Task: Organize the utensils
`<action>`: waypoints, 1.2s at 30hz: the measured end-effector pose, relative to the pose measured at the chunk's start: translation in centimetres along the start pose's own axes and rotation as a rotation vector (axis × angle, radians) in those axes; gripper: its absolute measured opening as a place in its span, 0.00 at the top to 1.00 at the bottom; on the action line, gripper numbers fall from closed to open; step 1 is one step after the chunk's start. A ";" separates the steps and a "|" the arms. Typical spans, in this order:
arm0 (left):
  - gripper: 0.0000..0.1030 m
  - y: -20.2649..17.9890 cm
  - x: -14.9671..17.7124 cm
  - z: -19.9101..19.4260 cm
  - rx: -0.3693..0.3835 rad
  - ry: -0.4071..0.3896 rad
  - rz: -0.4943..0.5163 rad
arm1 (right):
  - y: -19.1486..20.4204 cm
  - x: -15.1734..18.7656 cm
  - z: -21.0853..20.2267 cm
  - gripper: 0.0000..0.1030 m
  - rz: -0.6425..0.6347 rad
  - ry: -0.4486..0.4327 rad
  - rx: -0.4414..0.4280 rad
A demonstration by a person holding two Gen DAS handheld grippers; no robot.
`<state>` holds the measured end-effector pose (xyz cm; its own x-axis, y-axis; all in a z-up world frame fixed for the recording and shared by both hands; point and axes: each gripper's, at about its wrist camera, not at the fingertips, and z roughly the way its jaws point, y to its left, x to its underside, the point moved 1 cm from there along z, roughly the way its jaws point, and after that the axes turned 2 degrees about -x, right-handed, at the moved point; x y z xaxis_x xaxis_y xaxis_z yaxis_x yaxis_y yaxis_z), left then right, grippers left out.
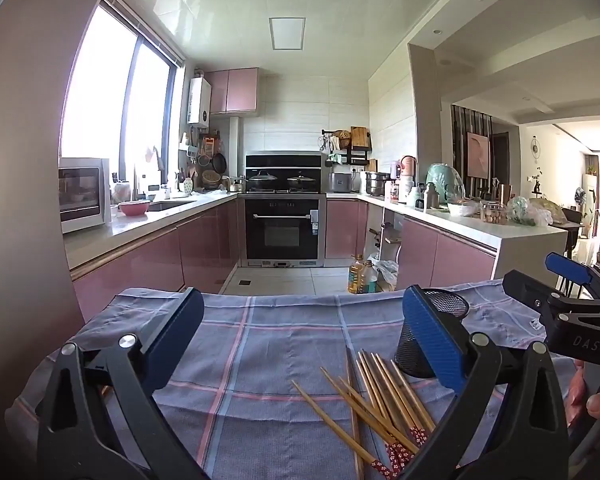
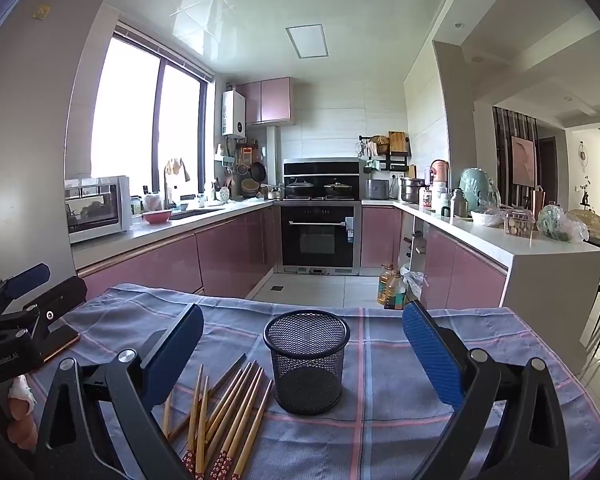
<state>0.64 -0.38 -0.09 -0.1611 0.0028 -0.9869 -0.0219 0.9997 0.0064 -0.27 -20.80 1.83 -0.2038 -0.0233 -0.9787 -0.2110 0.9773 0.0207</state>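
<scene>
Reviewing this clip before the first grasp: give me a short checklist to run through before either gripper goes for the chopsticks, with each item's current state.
1. Left gripper open and empty: ok.
2. Right gripper open and empty: ok.
3. Mesh cup upright on the checked cloth, mouth unobstructed: ok.
4. Mesh cup empty: ok, nothing stands in it.
5. Chopsticks lying loose on the cloth beside the cup, reachable: ok.
6. Chopsticks separated for single picks: not ok, they overlap in a heap.
</scene>
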 end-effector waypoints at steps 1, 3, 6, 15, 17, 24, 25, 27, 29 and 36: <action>0.05 0.0 0.0 0.0 0.001 0.001 0.000 | 0.0 0.0 0.0 0.06 0.000 -0.002 0.001; 0.05 -0.1 -0.1 -0.1 0.002 0.001 0.002 | 0.0 0.0 0.0 0.06 0.000 -0.002 0.001; 0.05 -0.2 -0.1 -0.1 0.005 0.003 0.001 | 0.1 0.0 0.1 0.06 -0.001 -0.001 0.001; 0.05 -0.3 -0.1 -0.3 0.006 0.003 0.000 | 0.2 0.0 0.0 0.06 0.000 -0.003 0.000; 0.05 -0.3 -0.1 -0.3 0.004 0.002 0.002 | 0.2 0.0 0.1 0.06 0.001 -0.001 -0.002; 0.05 -0.3 0.0 -0.2 0.006 0.002 0.000 | 0.2 0.0 0.1 0.06 0.004 0.003 -0.007; 0.05 -0.3 0.0 -0.3 0.005 0.002 -0.001 | 0.1 0.0 0.1 0.06 0.005 0.002 -0.008; 0.05 -0.3 0.0 -0.2 0.005 0.002 0.001 | 0.0 0.0 0.2 0.06 0.007 0.004 -0.011; 0.05 -0.3 0.0 -0.2 0.004 0.003 0.001 | 0.0 0.0 0.3 0.06 0.005 0.007 -0.012; 0.05 -0.3 0.1 -0.1 0.005 0.004 -0.001 | 0.0 0.0 0.3 0.06 0.006 0.006 -0.016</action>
<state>0.53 -0.69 -0.16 -0.1648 0.0019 -0.9863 -0.0175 0.9998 0.0048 0.00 -20.68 1.72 -0.2111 -0.0192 -0.9773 -0.2253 0.9738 0.0296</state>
